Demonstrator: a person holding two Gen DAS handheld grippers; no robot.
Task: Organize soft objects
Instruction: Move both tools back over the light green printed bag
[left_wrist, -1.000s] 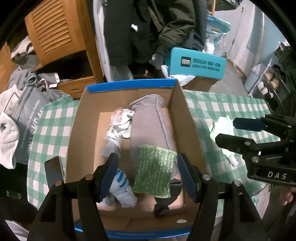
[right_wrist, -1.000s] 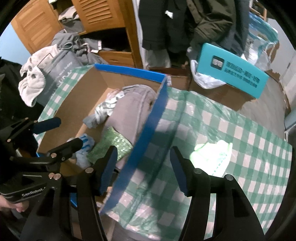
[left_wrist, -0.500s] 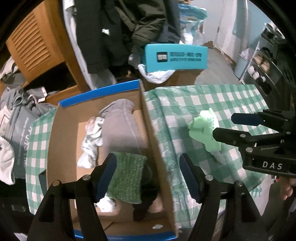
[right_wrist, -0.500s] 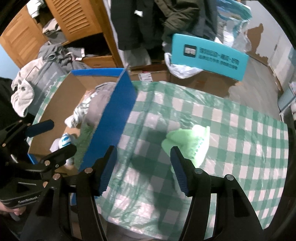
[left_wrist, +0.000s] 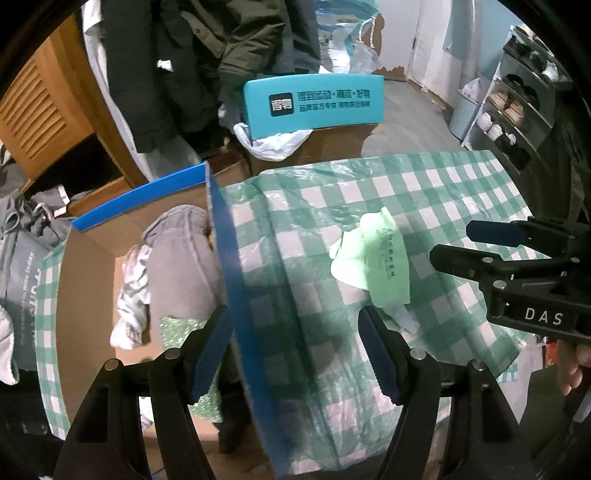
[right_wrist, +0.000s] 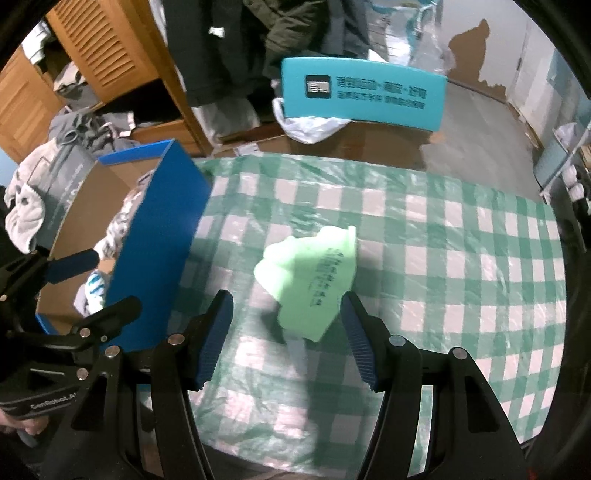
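Soft objects are mostly put away already, we judge: from the left wrist view, the cardboard box (left_wrist: 92, 280) at left holds a grey folded cloth (left_wrist: 177, 266), a white patterned garment (left_wrist: 133, 295) and a sparkly green piece (left_wrist: 177, 328), while one pale green soft item (left_wrist: 373, 258) lies alone on the checked tablecloth (left_wrist: 424, 192), well right of the box's blue rim. Our left gripper (left_wrist: 295, 350) hangs with its jaws spread fairly wide and nothing between them, straddling that rim. From the right wrist view, our right gripper (right_wrist: 286, 338) is also parted and empty, the green item (right_wrist: 314, 273) just beyond its fingertips, not yet touched. It looks crumpled and limp, a light green fabric or bag with dark printed lettering along one side. Picking it up and boxing it seems all that remains.
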